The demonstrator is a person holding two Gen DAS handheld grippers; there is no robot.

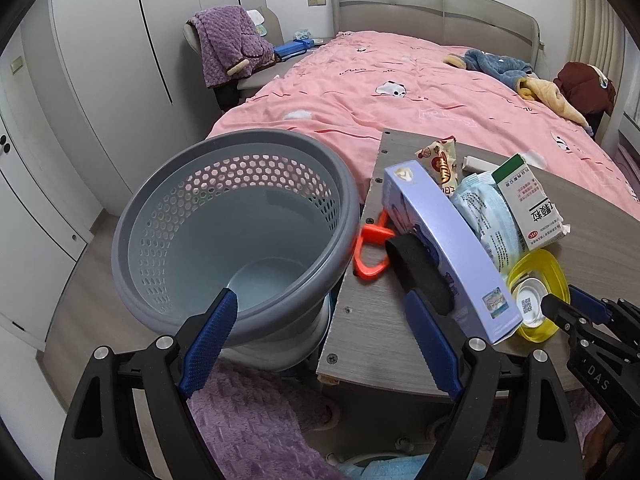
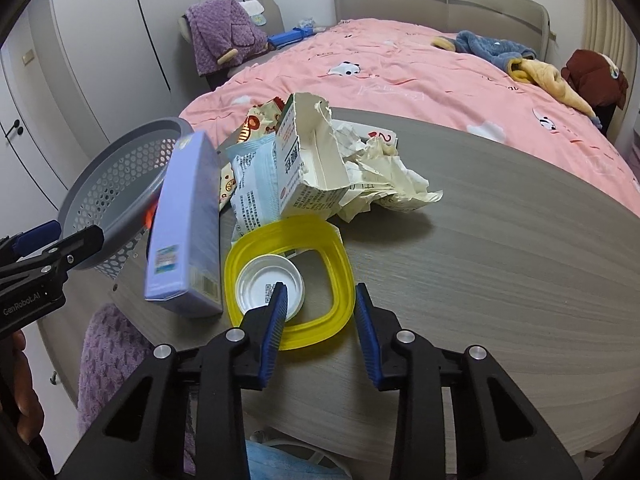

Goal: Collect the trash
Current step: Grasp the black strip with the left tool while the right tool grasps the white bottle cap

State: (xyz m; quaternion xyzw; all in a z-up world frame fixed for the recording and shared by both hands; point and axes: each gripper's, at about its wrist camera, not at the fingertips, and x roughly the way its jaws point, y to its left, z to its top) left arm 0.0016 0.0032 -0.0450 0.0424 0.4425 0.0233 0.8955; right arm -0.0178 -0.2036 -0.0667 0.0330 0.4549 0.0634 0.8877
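Bedroom, pink-quilted bed (image 1: 400, 92) behind a grey wood-grain worktop (image 2: 480, 248). Grey perforated bin (image 1: 232, 232) sits tilted at the worktop's left edge, mouth facing the left camera, nothing visible inside.

Trash is piled on the worktop: lavender box (image 1: 444, 248) standing on its long edge at a slant, snack wrapper (image 1: 442, 164), blue-white packet (image 1: 484, 216), torn white-green carton (image 2: 308, 164), crumpled paper (image 2: 384, 172), yellow ring (image 2: 292, 280) with a white lid (image 2: 264, 286) inside it. Orange clip (image 1: 370, 254) lies between bin and box.

Left hand-held gripper (image 1: 320, 316): jaws wide apart, one finger over the bin rim, the other against the lavender box, nothing clamped.

Right hand-held gripper (image 2: 320, 300): jaws parted, straddling the near right part of the yellow ring, left finger over the white lid, right finger just outside the ring; cannot tell if it touches
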